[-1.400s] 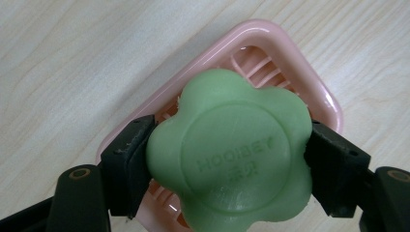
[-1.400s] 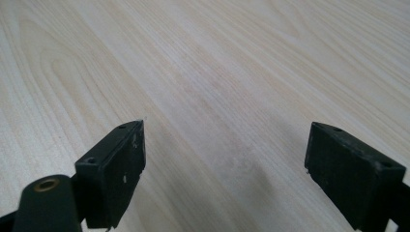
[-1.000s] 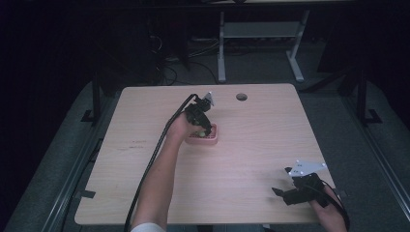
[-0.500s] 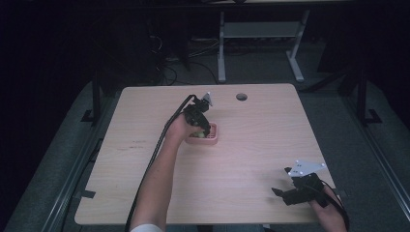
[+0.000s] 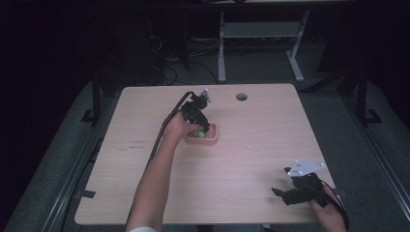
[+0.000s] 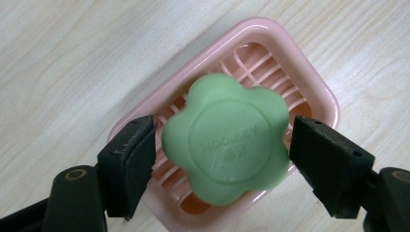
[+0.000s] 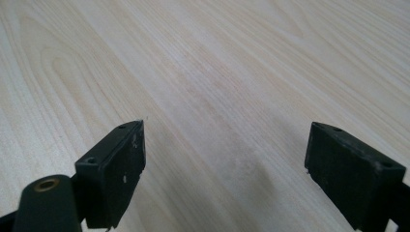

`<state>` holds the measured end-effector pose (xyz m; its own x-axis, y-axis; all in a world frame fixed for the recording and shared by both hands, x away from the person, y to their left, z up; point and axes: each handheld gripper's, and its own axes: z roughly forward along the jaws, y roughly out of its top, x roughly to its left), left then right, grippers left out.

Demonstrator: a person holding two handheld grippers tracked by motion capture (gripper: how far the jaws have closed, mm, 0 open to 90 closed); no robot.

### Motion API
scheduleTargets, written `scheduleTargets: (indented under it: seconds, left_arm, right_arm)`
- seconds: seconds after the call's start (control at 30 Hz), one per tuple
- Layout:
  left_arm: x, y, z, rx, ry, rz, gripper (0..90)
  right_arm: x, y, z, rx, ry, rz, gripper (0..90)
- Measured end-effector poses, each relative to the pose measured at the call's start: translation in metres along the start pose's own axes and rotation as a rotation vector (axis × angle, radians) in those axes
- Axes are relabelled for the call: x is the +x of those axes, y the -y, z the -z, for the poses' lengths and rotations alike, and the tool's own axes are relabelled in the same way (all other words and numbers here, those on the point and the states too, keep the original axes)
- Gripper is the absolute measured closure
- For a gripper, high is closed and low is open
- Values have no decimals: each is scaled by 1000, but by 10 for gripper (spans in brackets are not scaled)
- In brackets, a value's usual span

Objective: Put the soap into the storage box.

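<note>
Lettering on the green soap (image 6: 226, 138) shows between the left gripper's (image 6: 222, 145) clamped jaws over the pink dish (image 6: 316, 82).

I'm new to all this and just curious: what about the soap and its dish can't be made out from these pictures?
- Left gripper view: the green soap hides much of the pink dish grid; whether it rests there or hangs above is unclear.
- Same view: whether the pads touch the soap.
- High view: the left gripper covers most of the soap.

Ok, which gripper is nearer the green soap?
Left. The left gripper brackets the green soap over the pink dish; the right gripper sits at the table's near right corner.
</note>
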<state>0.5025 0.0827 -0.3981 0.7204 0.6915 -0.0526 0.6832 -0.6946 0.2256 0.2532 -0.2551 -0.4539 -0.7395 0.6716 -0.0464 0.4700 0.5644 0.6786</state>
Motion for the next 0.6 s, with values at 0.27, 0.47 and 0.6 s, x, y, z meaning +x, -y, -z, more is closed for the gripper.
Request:
scheduleTargets:
  seconds: [0.27,0.47,0.6]
  left_arm:
    - [-5,1,7,-22,12,-11,235]
    - [-6,4,10,-27,16,-4,223]
    - [-7,6,14,-28,15,-14,223]
  right_arm:
    - [0,0,0,-2,3,4,140]
    - [0,0,1,-3,4,-5,140]
    - [0,0,1,1,4,-13,140]
